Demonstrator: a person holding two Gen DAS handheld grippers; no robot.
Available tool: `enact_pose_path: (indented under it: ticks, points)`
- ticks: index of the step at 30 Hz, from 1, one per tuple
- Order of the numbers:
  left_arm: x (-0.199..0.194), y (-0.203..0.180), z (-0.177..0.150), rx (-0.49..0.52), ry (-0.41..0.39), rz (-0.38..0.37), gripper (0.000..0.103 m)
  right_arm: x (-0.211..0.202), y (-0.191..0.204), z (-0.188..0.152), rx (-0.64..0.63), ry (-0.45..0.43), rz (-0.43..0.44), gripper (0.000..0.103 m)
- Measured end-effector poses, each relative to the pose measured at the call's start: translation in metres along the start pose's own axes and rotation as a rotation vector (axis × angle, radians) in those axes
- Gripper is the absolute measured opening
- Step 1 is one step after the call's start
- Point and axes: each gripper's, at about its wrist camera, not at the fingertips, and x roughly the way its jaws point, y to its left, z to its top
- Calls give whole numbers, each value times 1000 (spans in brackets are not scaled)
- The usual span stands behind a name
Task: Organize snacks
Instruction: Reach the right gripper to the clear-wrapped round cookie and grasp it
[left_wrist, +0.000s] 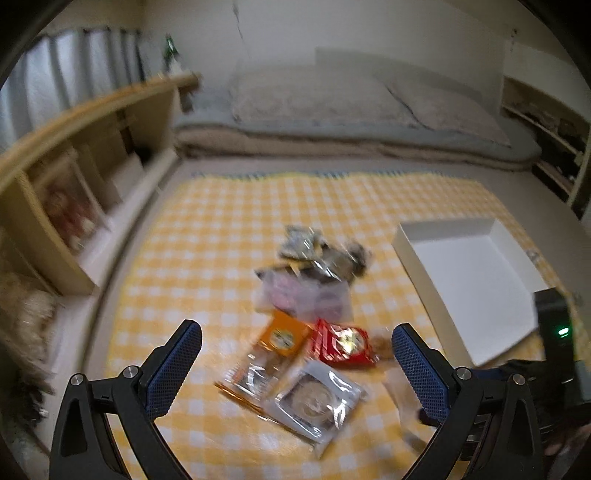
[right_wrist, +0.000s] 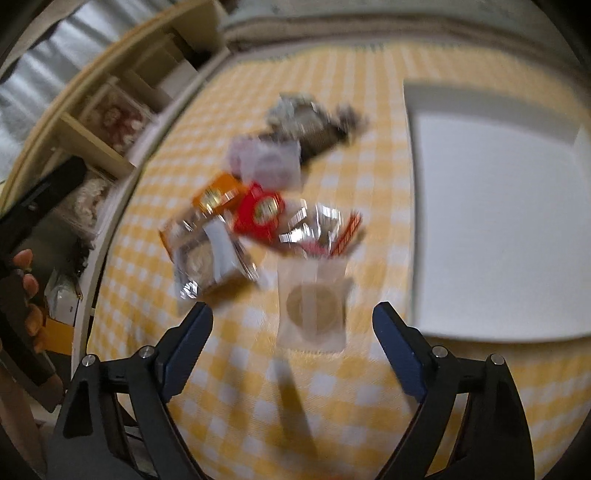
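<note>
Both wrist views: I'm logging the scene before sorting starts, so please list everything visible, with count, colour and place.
Snack packets: a loose pile, exact count blurred; among them one red, one orange, one clear with a round biscuit; mid-cloth.
Box: one, white, open and empty, right of the pile.
Cloth: one, yellow-white check, on the floor.
Shelf unit: one, pale wood, along the left.
Bedding: grey-beige, folded, beyond the cloth.
Curtain: grey, far left.
Left gripper: open, above the pile, holding nothing.
Right gripper: open, over the clear packet, not gripping.
</note>
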Motion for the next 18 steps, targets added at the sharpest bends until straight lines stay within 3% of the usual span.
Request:
enact_pose_path:
  ticks: [8,14,18]
  points:
    - [59,15,13,-22,170,-122,101,38,-4,-3,70,69,0,81]
    - [106,28,23,-82,254,-314,101,47,7,5,36,53,-49,78]
    - [135,42,24,-123,294,-370,101,50,9,7,4,51,-74,69]
